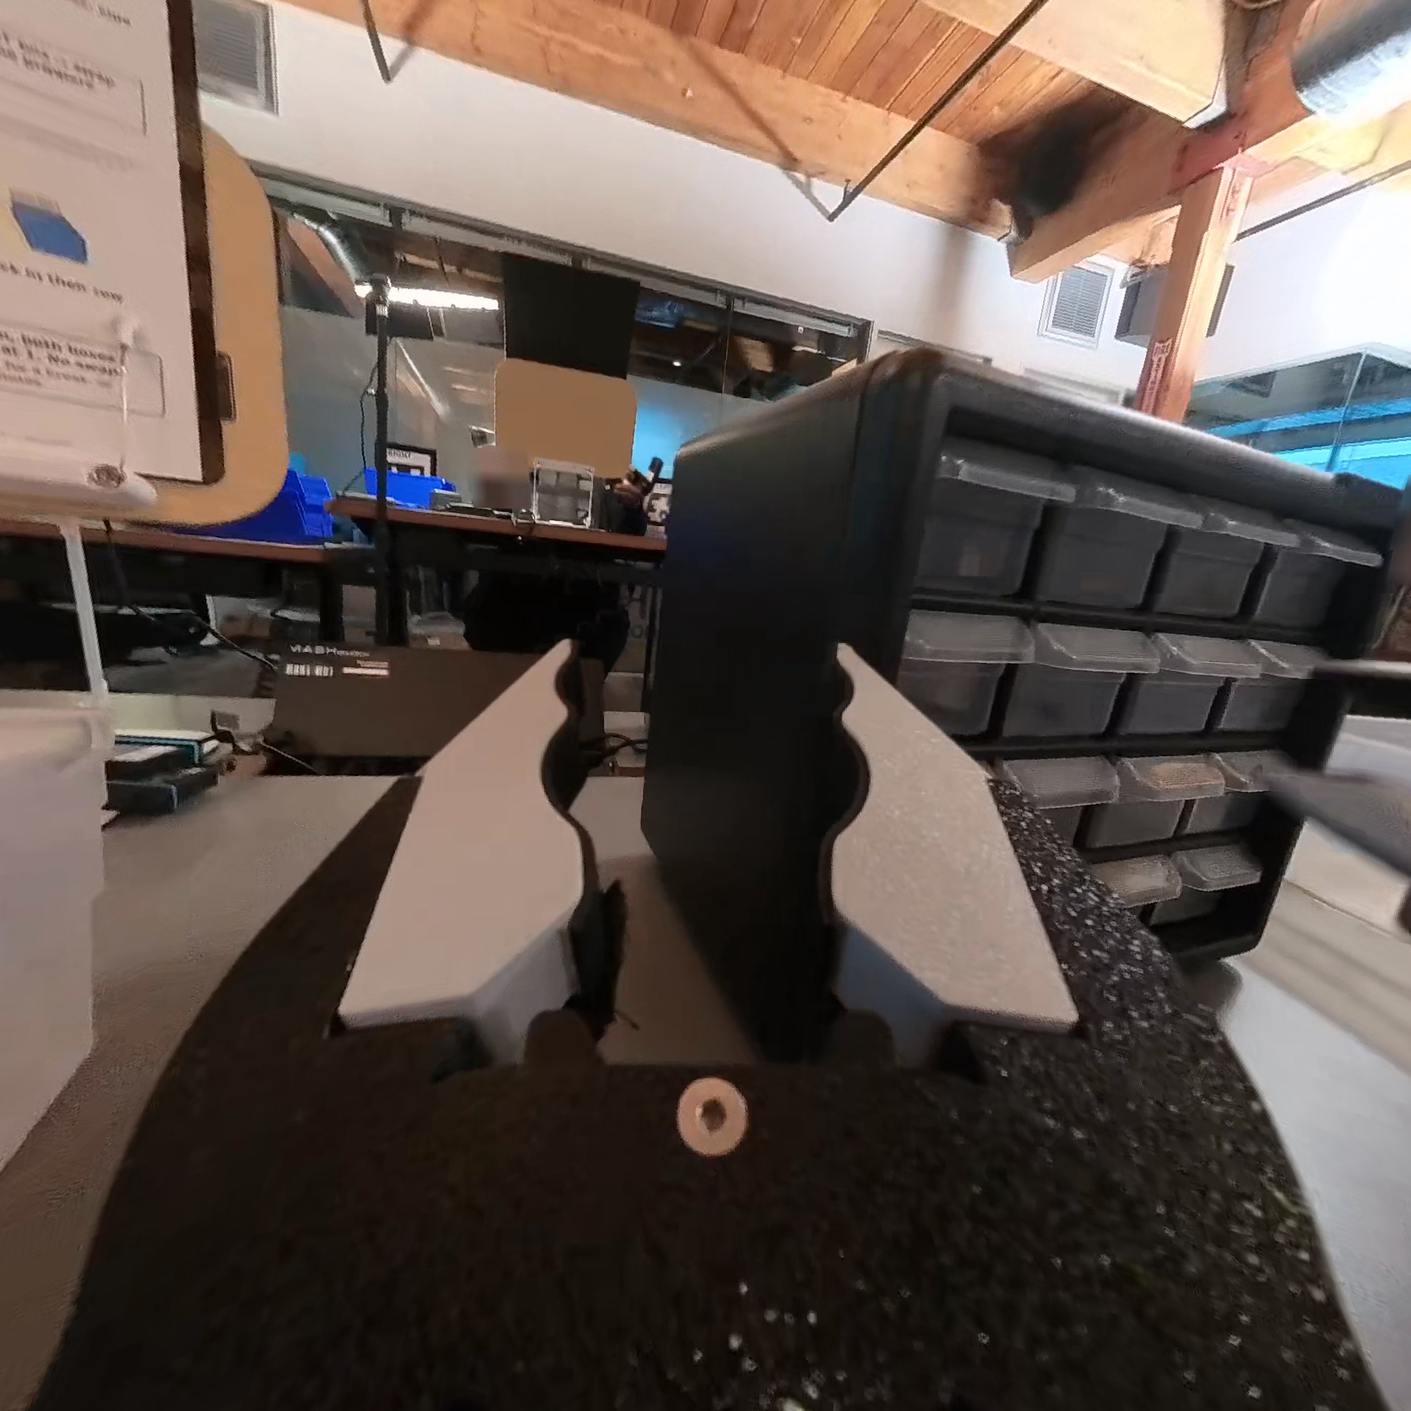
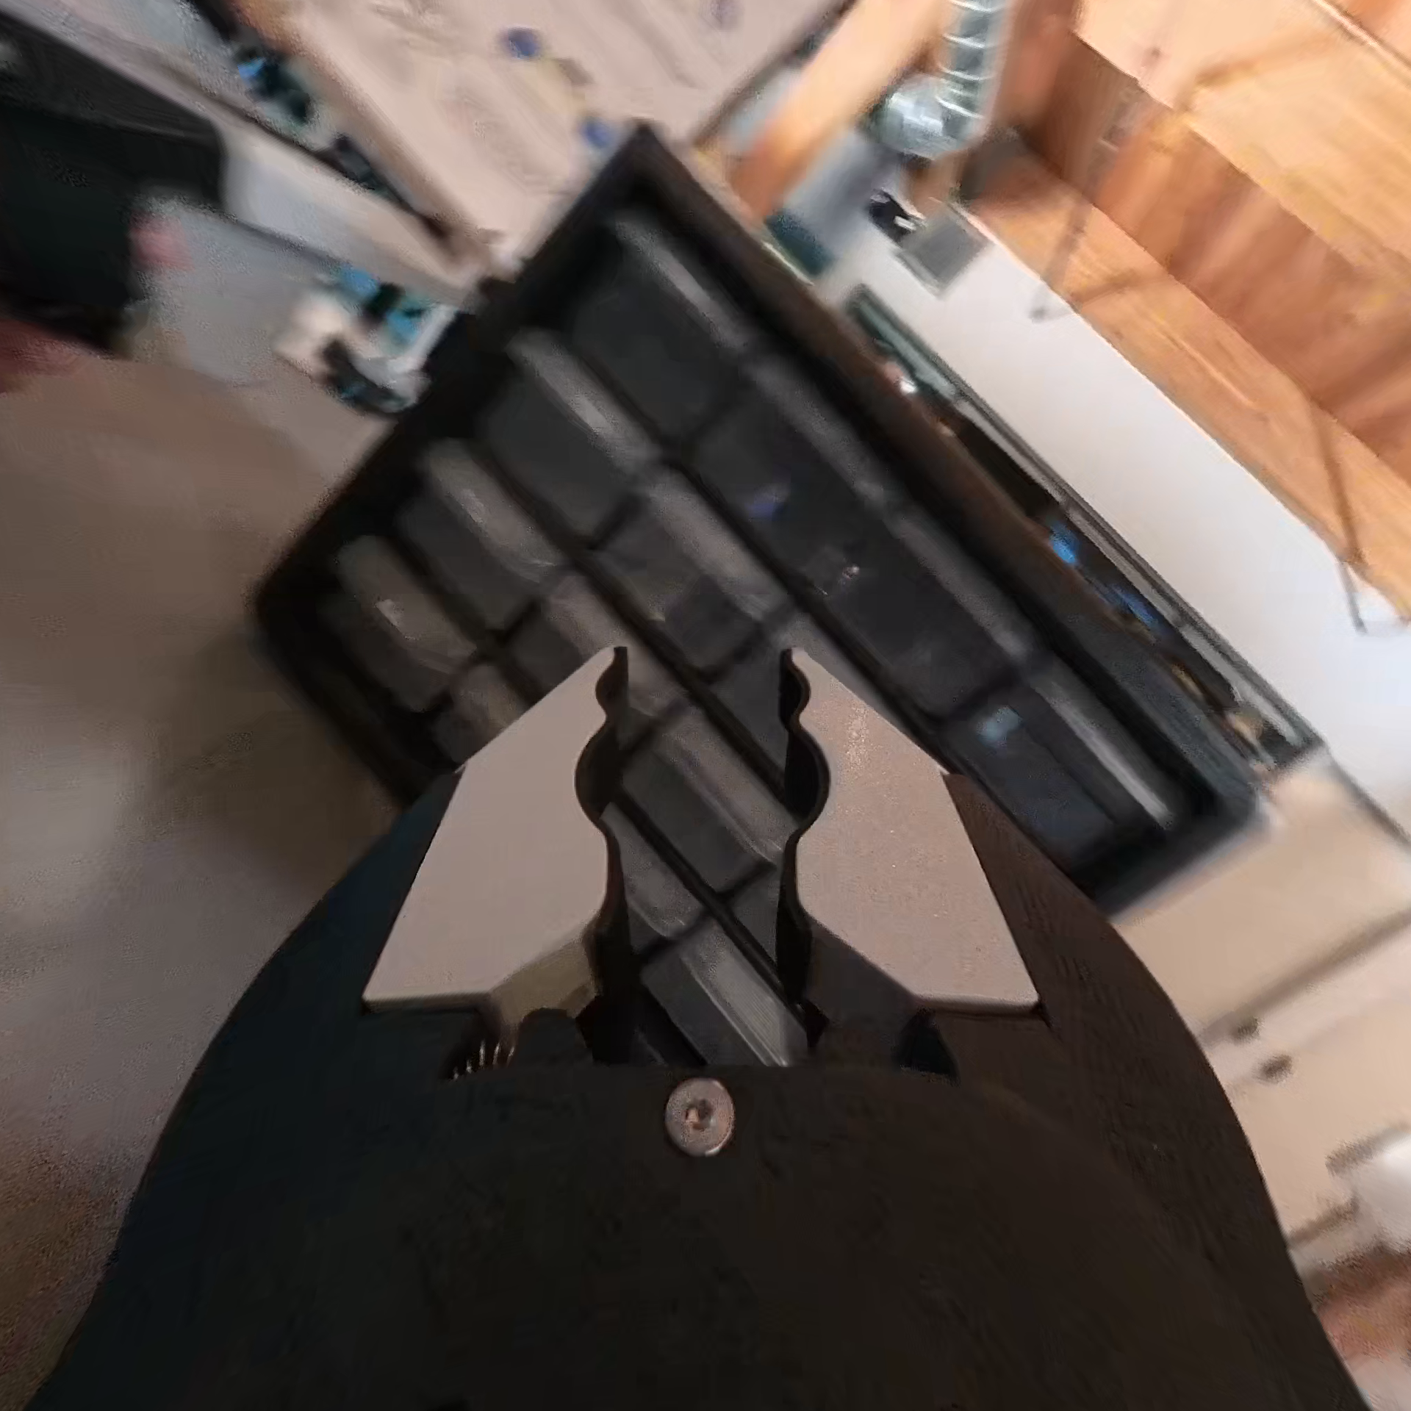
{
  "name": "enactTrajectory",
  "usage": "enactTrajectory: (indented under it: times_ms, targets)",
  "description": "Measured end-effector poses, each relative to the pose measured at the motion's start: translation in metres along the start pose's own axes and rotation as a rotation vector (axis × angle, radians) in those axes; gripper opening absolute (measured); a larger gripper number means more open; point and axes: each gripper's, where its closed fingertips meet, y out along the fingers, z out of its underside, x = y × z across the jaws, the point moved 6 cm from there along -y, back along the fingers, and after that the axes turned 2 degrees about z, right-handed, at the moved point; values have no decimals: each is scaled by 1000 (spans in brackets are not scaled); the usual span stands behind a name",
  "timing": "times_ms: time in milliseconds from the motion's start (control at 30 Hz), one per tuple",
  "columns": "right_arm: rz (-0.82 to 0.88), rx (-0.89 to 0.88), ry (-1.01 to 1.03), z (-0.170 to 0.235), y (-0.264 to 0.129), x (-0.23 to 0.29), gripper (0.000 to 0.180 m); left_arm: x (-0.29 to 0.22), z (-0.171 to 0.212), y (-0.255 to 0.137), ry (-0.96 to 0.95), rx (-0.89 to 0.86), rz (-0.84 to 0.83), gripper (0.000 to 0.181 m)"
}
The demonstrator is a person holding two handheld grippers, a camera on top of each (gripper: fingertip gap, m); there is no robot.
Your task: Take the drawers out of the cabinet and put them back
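The black cabinet was seen standing on the pale table, its left side panel turned toward the left gripper and its front, filled with rows of translucent drawers, angled away to the right. The left gripper was held with its fingers parted, the near left edge of the cabinet lying between them; whether the right finger touched the panel could not be told. No drawer was seen pulled out in that view; all appeared seated in their slots. In the right wrist view, heavily blurred and rolled, the cabinet front was seen straight ahead and close, its rows of drawers running diagonally across the picture. The right gripper was also held apart, with nothing between its fingers, and the lower drawers were framed in the gap. The right gripper was judged the nearer to the drawer fronts and better aligned for a pull, since each drawer's long axis ran into the cabinet, roughly along that gripper's fingers, while the left seemed placed to steady the cabinet's side.
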Motion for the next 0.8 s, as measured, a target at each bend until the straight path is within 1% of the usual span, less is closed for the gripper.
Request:
enactTrajectory:
  times_ms: [67,100,167,233,333,433,500,567,733,800]
  targets:
    - [-100,-3,-153,-11,13,33,39,4,3,2,-3,15,-29,70]
    - [-132,-3,-236,-14,18,47,39,4,5,2,-2,25,-36,71]
    - [-188,7,-360,-17,29,71,38,3,6,3,-6,30,-21,65]
    - [-188,10,-429,-20,39,83,38,1,6,3,-11,32,0,59]
    - [-173,7,-471,-25,54,91,37,-5,6,3,-26,23,70,41]
    - [-138,16,-514,-26,65,94,32,-8,3,2,-41,4,97,38]
    - [-112,19,-549,-28,70,95,29,-9,2,1,-51,-8,117,39]
    - [-94,10,-583,-30,71,95,26,-13,1,0,-65,-19,172,51]
    - [-87,5,-643,-29,70,96,23,-15,0,0,-54,-25,167,50]
    - [-73,3,-641,-29,70,95,16,-13,-1,0,-59,-26,158,49]
